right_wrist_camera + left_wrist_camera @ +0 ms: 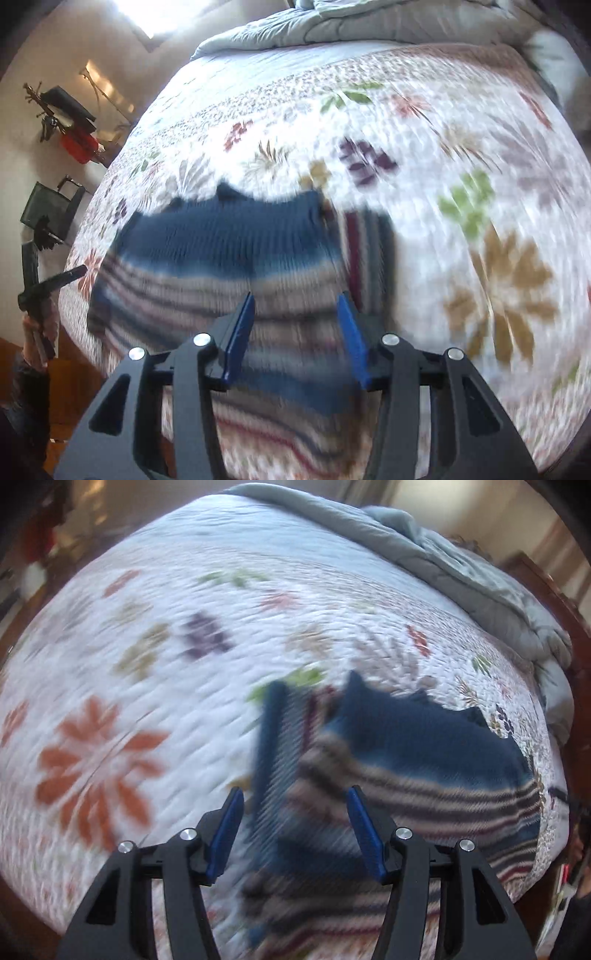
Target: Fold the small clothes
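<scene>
1. Lying flat on the quilt (pixel 155 602), the sweater (pixel 424 746) is a small knit garment, navy at the far end and striped in grey, dark and red bands nearer the cameras; both views are motion-blurred.
2. One sleeve (pixel 275 753) lies along the body's edge in the left wrist view, navy with a ribbed look; in the right wrist view a striped sleeve (pixel 369 251) lies at the body's right side.
3. Left gripper (pixel 295 830): jaws spread apart, blue pads (pixel 227 834) on either side of the sweater's near edge with nothing between them; whether they touch the knit cannot be told.
4. Right gripper (pixel 297 336): jaws likewise apart, nothing clamped, poised above the striped part of the sweater (pixel 229 251).
5. Quilt: white, printed with orange, purple, green and tan flowers; it covers the bed on which the sweater rests near the front edge.
6. Duvet (pixel 461 565): a grey-blue heap bunched along the far side of the bed, well apart from the sweater.
7. Background: a red case (pixel 79 146) by the wall.
</scene>
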{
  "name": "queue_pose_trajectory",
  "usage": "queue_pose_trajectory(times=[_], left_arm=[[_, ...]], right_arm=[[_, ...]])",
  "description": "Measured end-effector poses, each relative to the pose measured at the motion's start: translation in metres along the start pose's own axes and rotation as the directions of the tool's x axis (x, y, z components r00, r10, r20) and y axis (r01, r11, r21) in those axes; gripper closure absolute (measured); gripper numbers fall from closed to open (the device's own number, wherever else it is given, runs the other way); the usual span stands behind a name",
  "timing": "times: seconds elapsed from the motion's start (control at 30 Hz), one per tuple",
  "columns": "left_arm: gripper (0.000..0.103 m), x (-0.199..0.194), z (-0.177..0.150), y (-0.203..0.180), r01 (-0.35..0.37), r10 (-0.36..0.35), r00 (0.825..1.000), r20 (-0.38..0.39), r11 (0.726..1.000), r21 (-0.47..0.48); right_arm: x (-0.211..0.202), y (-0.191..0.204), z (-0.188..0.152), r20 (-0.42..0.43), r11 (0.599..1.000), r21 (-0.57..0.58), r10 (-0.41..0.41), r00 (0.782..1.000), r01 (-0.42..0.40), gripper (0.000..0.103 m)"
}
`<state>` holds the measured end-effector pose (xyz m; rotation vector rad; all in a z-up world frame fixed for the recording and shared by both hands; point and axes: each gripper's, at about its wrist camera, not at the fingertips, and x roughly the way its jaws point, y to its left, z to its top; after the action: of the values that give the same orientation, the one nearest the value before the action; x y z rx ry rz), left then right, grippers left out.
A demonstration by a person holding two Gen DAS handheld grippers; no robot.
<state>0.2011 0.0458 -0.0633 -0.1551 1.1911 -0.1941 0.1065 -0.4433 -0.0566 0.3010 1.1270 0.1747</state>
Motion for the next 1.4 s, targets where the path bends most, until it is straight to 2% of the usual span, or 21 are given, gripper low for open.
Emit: queue_pose_trajectory(times=[0.1,0.13,0.2,0.27,0.3,0.37,0.4,0.43,0.5,0.57,0.63,0.7,0.77,0.83,0.97,1.03,1.1,1.2,1.3,1.4], left_arm=[[0.044,0.031,0.019,-0.032,-0.016,0.018,1.0,-0.024,0.998,0.064],[0.044,0.044,0.026,-0.039,-0.009,0.012,0.999,-0.041,0.997,0.076],[0.044,0.061,0.03,-0.045,-0.011,0.017,0.998,-0.065,0.995,0.095],[0.044,0.083,0.033,-0.047,-0.024,0.034,0.995,-0.092,0.993,0.112],[0.044,0.09,0.034,-0.048,-0.022,0.034,0.995,-0.098,0.993,0.117],[0.046,0.094,0.034,-0.051,-0.019,0.032,0.996,-0.089,0.991,0.134],[0.054,0.094,0.035,-0.051,-0.016,0.027,0.996,-0.081,0.99,0.139],[0.059,0.092,0.035,-0.05,-0.007,0.016,0.997,-0.069,0.991,0.134],[0.074,0.089,0.037,-0.047,-0.014,0.021,0.998,-0.058,0.994,0.106],[0.077,0.087,0.039,-0.041,-0.007,0.01,0.999,-0.047,0.998,0.063],[0.077,0.089,0.038,-0.039,-0.02,0.022,0.999,-0.031,0.998,0.059],[0.077,0.094,0.036,-0.044,-0.049,0.052,0.998,-0.026,0.995,0.09],[0.076,0.097,0.034,-0.048,-0.074,0.076,0.997,-0.021,0.992,0.104],[0.074,0.097,0.035,-0.049,-0.088,0.091,0.996,-0.023,0.99,0.113],[0.071,0.085,0.035,-0.051,-0.103,0.108,0.993,-0.038,0.988,0.112],[0.069,0.069,0.029,-0.053,-0.119,0.122,0.992,-0.016,0.986,0.117],[0.057,0.052,0.02,-0.058,-0.124,0.124,0.992,0.011,0.982,0.142],[0.051,0.028,-0.005,-0.07,-0.113,0.106,0.993,0.048,0.975,0.19],[0.049,0.019,-0.032,-0.081,-0.084,0.077,0.996,0.039,0.97,0.229],[0.049,0.021,-0.054,-0.088,-0.071,0.068,0.997,0.02,0.965,0.252]], right_arm=[[0.031,0.009,0.033,-0.027,1.0,-0.018,-0.001,1.0,0.001,0.055],[0.044,0.012,0.043,-0.04,1.0,-0.027,-0.007,0.999,0.006,0.051],[0.067,0.012,0.061,-0.073,0.998,-0.042,-0.042,0.996,0.039,0.048],[0.084,0.008,0.067,-0.115,0.999,-0.043,-0.028,0.993,0.023,0.048],[0.094,0.005,0.069,-0.145,0.999,-0.044,-0.015,0.989,0.008,0.051],[0.1,0.006,0.069,-0.165,0.998,-0.059,-0.005,0.986,-0.005,0.075],[0.101,0.005,0.068,-0.167,0.998,-0.063,0.018,0.986,-0.028,0.092],[0.098,0.004,0.069,-0.158,0.996,-0.055,0.055,0.986,-0.064,0.092],[0.089,0.002,0.072,-0.111,0.995,-0.059,0.08,0.991,-0.086,0.093],[0.078,-0.003,0.076,-0.053,0.994,-0.052,0.09,0.994,-0.093,0.093],[0.077,-0.013,0.079,-0.02,0.998,-0.026,0.056,0.998,-0.056,0.093],[0.09,-0.021,0.078,-0.051,1.0,0.002,0.013,0.999,-0.013,0.093],[0.108,-0.027,0.072,-0.09,1.0,0.012,-0.026,0.996,0.027,0.093],[0.111,-0.027,0.07,-0.077,0.999,0.028,-0.035,0.996,0.038,0.091],[0.09,-0.022,0.068,-0.059,0.999,0.044,-0.021,0.998,0.024,0.084],[0.069,-0.017,0.059,-0.05,0.999,0.036,-0.014,0.999,0.015,0.073],[0.047,-0.011,0.044,-0.029,1.0,0.02,-0.005,1.0,0.006,0.07],[0.017,-0.013,0.008,-0.035,0.998,0.057,0.016,0.999,-0.014,0.062],[0.004,-0.017,-0.025,-0.049,0.996,0.086,-0.001,0.999,0.005,0.057],[-0.003,-0.028,-0.062,-0.056,0.991,0.132,0.016,0.998,-0.008,0.054]])
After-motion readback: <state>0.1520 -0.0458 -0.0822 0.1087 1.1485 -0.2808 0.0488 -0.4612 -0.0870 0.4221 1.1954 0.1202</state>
